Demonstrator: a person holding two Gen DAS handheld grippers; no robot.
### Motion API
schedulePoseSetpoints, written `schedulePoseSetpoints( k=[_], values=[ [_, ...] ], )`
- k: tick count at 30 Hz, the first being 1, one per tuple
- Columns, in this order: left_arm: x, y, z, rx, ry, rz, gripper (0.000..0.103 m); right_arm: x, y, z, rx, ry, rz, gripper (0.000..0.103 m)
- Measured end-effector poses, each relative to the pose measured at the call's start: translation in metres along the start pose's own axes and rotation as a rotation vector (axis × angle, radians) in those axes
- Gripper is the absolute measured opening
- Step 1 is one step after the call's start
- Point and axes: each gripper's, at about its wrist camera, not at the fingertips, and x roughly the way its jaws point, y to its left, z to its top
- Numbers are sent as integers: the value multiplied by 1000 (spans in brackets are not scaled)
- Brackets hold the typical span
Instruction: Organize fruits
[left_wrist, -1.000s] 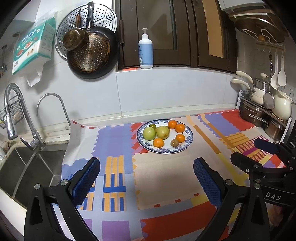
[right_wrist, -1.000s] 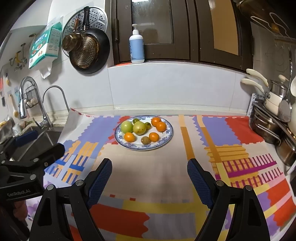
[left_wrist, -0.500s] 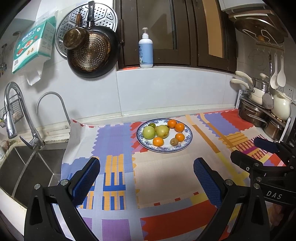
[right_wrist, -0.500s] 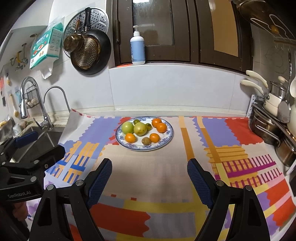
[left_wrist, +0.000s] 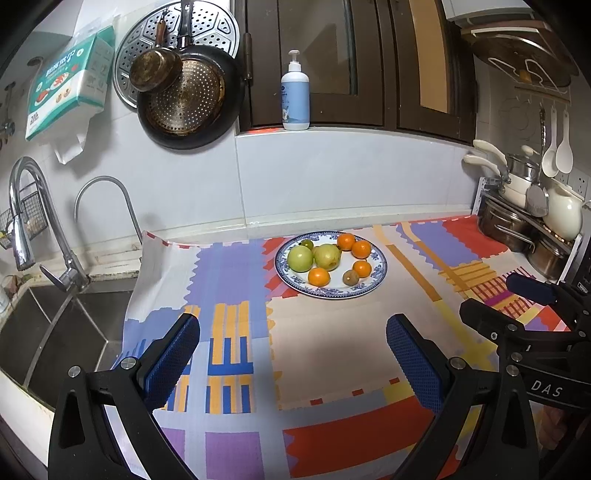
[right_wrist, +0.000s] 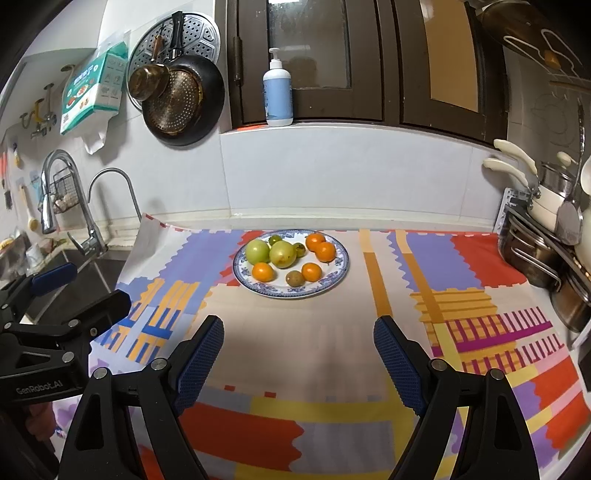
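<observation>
**Ana:** Left wrist view first: what did it show?

**Ben:** It showed the left gripper (left_wrist: 293, 341) with its blue-padded fingers (left_wrist: 173, 352) spread wide and nothing between them, held above a patchwork cloth (left_wrist: 229, 280) on the table. A blue-rimmed plate (left_wrist: 376, 275) sat well ahead, near the back wall.

**Ana:** And the fruit?

**Ben:** All on the plate: 2 large green fruits (left_wrist: 300, 258) touching side by side, 4 oranges (left_wrist: 318, 276), a small brown fruit (left_wrist: 350, 277) and a small dark green one (left_wrist: 306, 243) at the back.

**Ana:** Did the right wrist view agree?

**Ben:** Yes. The right gripper (right_wrist: 298, 338) was also wide open and empty, over the cloth and short of the plate (right_wrist: 334, 273). That view showed 2 small dark green fruits (right_wrist: 299, 249). The left gripper's body appeared at its lower left edge.

**Ana:** Anything around?

**Ben:** A sink (left_wrist: 48, 332) with a tall tap (left_wrist: 26, 206) lay to the left, a pump bottle (left_wrist: 295, 98) stood on the ledge, pans (left_wrist: 188, 98) hung on the wall, and pots (left_wrist: 517, 221) were stacked at the right
</observation>
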Motion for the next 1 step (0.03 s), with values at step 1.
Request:
schedulePoseSetpoints(
  k=[1],
  values=[
    [0,1,-1,-1,2,0,103,1,1,0,-1,3,0,84]
  ],
)
